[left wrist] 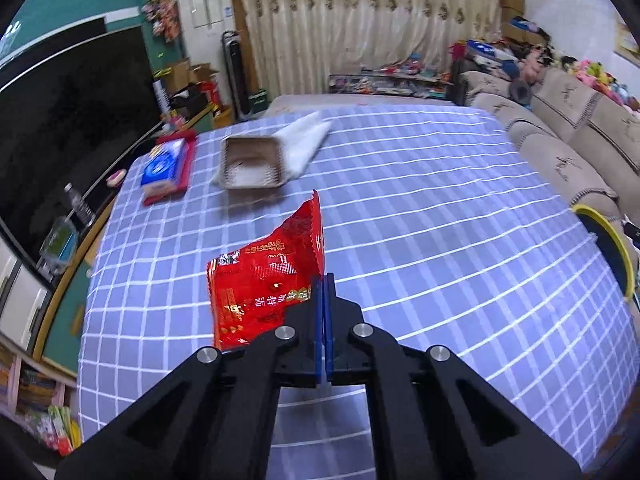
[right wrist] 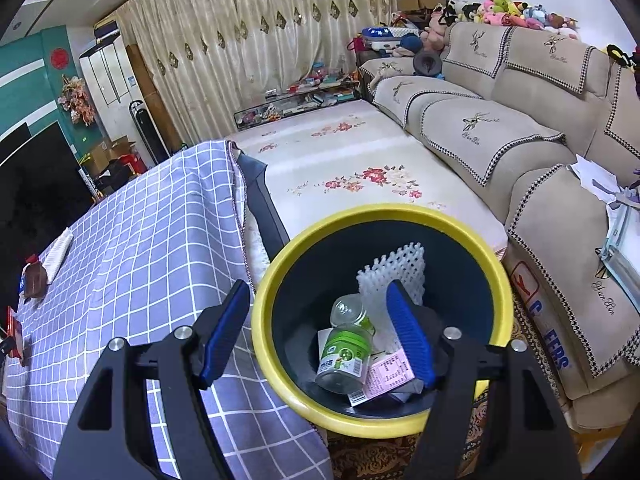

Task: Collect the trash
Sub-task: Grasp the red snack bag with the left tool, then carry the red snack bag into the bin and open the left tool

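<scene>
Left wrist view: left gripper (left wrist: 323, 280) clamped on red snack wrapper (left wrist: 266, 276), sticking out left of jaws. Right gripper (right wrist: 316, 330) spread, empty, above yellow-rimmed bin (right wrist: 264, 344).

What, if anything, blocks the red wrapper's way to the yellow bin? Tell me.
Nothing visible. The left gripper pinches the red wrapper; only bare checked tablecloth lies between it and the yellow bin at the table's right edge.

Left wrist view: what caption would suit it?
Closed left gripper pinching a crinkled red foil snack wrapper above the blue checked tablecloth.
</scene>
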A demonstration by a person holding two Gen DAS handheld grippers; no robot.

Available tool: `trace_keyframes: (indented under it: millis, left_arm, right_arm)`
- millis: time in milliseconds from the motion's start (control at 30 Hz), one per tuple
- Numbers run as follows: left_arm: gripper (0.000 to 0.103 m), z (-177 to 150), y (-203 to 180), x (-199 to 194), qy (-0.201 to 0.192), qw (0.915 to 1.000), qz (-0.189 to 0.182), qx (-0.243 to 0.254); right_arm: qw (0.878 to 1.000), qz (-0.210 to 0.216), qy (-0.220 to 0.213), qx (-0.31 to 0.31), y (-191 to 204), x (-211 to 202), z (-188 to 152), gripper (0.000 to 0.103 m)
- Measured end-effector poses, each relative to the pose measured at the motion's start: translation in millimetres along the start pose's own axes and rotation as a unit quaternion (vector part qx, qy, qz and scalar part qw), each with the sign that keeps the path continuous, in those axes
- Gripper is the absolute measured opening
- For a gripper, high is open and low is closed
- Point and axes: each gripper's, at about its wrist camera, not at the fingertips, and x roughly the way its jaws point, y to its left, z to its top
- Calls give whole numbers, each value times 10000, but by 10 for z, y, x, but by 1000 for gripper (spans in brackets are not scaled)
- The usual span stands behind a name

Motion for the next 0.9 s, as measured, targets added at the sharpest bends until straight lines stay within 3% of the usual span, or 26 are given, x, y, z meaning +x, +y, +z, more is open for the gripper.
trace_keyframes:
  millis: [267, 400, 567, 900]
  left_arm:
    - [1, 198, -642, -191, -221, 9967, -585, 513]
    - [1, 320, -1168, -281, -329, 9899, -1003, 950]
    - [1, 441, -1869, -349, -440, 9759, -1550, 1469]
    - [2, 568, -3378, -430, -452, 9348, -2591, 2388]
  right_arm:
    - [9997, -56, -143, 171, -219, -166, 26, 67]
    - [9992, -155, -303, 231, -370, -309, 65, 67]
    - [9978, -362, -492, 267, -583, -503, 93, 68]
    - [9941, -718, -555, 585, -1152, -643, 47, 69]
